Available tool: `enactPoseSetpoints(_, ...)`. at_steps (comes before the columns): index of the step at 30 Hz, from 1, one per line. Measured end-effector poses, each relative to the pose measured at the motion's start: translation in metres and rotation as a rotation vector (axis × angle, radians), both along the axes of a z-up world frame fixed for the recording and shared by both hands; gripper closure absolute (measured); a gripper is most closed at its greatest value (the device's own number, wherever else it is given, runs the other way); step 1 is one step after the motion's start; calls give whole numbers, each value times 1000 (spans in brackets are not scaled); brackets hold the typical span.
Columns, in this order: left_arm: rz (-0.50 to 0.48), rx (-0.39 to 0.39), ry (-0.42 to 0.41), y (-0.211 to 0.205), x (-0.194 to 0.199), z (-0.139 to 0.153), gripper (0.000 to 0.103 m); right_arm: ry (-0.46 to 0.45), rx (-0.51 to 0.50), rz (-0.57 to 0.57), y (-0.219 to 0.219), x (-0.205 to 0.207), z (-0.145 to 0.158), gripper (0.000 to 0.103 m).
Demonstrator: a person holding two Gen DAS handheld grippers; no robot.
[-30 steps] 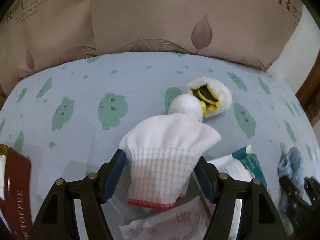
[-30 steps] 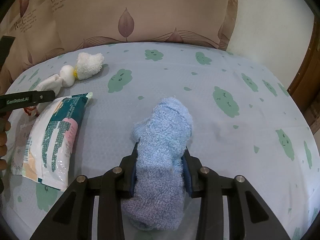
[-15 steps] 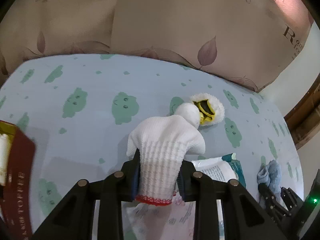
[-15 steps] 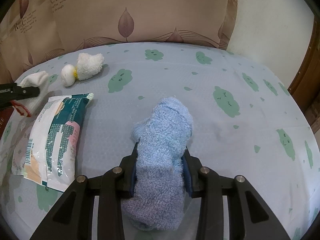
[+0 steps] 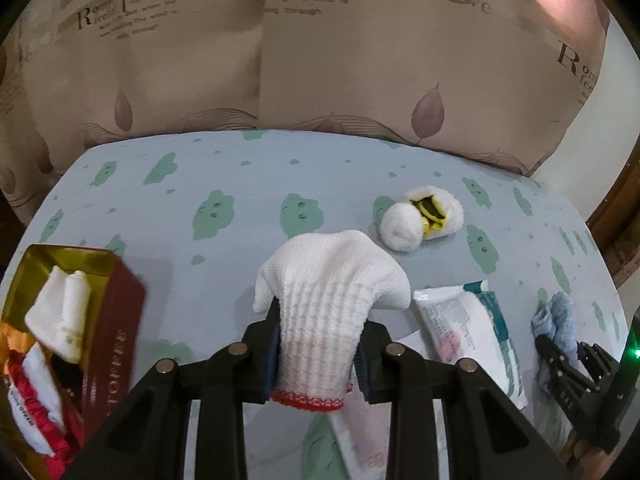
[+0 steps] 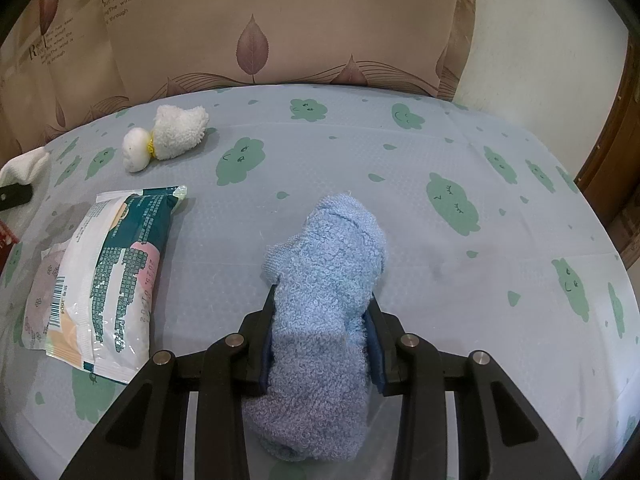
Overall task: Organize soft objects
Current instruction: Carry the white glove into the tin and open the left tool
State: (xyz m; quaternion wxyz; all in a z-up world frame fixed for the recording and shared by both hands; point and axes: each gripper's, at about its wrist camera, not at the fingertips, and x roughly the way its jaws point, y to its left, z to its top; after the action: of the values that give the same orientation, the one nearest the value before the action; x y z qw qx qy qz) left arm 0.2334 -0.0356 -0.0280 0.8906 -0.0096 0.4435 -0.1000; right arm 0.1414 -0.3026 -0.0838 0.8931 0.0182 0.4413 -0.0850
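Left gripper [image 5: 318,354] is clamped on a white knit sock [image 5: 332,300] with a red cuff edge, pads pinching its cuff end, toe end flopping forward over the jaws; the sock looks lifted clear of the bed. Right gripper [image 6: 322,340] is closed tight on a folded blue terry sock [image 6: 324,300], which bulges out in front of and behind the pads. Near-left in the left wrist view sits an open red toffee tin [image 5: 110,320], gold inside, already holding white and red soft items, so it reads as the collection box. Just right of the left gripper lies a plastic tissue pack [image 6: 108,280] flat on the cloud-print sheet [image 6: 460,160], with a second floral packet partly under it. Farther out, 1 fluffy white sock bundle [image 5: 422,220] with a yellow band is still loose on the sheet, well apart from the tin. Pillows [image 5: 340,60] stand at the back. Step in hand: carry phase, 2 socks gripped, neither deposited yet. Next move likely calls for swinging the left gripper over the tin opening, lowering, then releasing; the floppy toe may catch on the tin rim. The blue sock goes after, then the bundle.
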Motion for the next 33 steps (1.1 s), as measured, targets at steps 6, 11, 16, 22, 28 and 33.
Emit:
enactPoseSetpoints(6, 5, 21, -13, 13, -10, 11, 73, 0, 0, 0, 0, 0, 0, 68)
enactPoseSetpoints(11, 34, 16, -6, 31, -14, 20, 73, 0, -1, 0, 0, 0, 0, 68)
enactPoseSetpoints(16, 66, 48, -31, 54, -17, 28, 73, 0, 0, -1, 0, 0, 0, 68)
enactPoseSetpoints(22, 121, 54, -31, 88, -20, 34, 73, 0, -1, -1, 0, 0, 0, 68)
enactPoseSetpoints(28, 177, 75, -40, 121, -21, 42, 73, 0, -2, -1, 0, 0, 0, 68)
enactPoseSetpoints(33, 227, 86, -33, 148, -21, 46, 73, 0, -1, -1, 0, 0, 0, 68)
